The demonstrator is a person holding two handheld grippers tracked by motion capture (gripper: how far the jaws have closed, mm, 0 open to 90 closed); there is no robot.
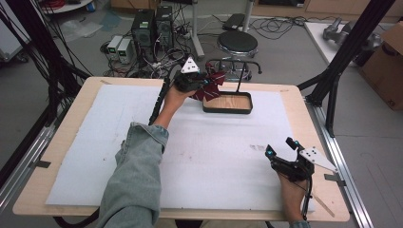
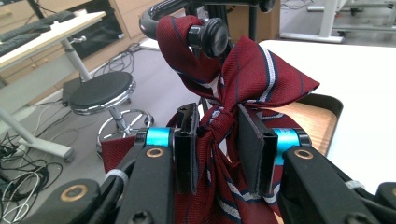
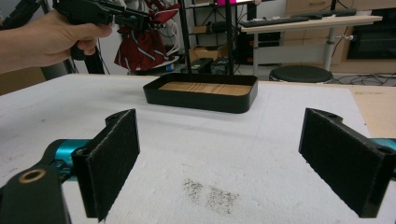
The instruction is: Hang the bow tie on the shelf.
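Observation:
A dark red striped tie [image 2: 261, 74] hangs from a peg [image 2: 208, 32] of a black stand [image 1: 239, 76] that rises from a black tray with a wooden floor [image 1: 228, 110]. My left gripper [image 1: 202, 84] is at the table's far edge, left of the stand. Its jaws [image 2: 219, 149] are shut on the tie at its knot. My right gripper [image 1: 280, 146] rests open near the front right of the white mat, nothing between its pads [image 3: 112, 158]. From the right gripper view the tie [image 3: 140, 46] and tray [image 3: 201, 100] lie ahead.
A white foam mat [image 1: 214, 142] covers most of the wooden table, with a grey smudge [image 3: 210, 193] just ahead of the right gripper. Beyond the table stand a black stool [image 1: 237, 43], computer towers [image 1: 152, 28] with cables, and a cardboard box [image 1: 387, 66] at the right.

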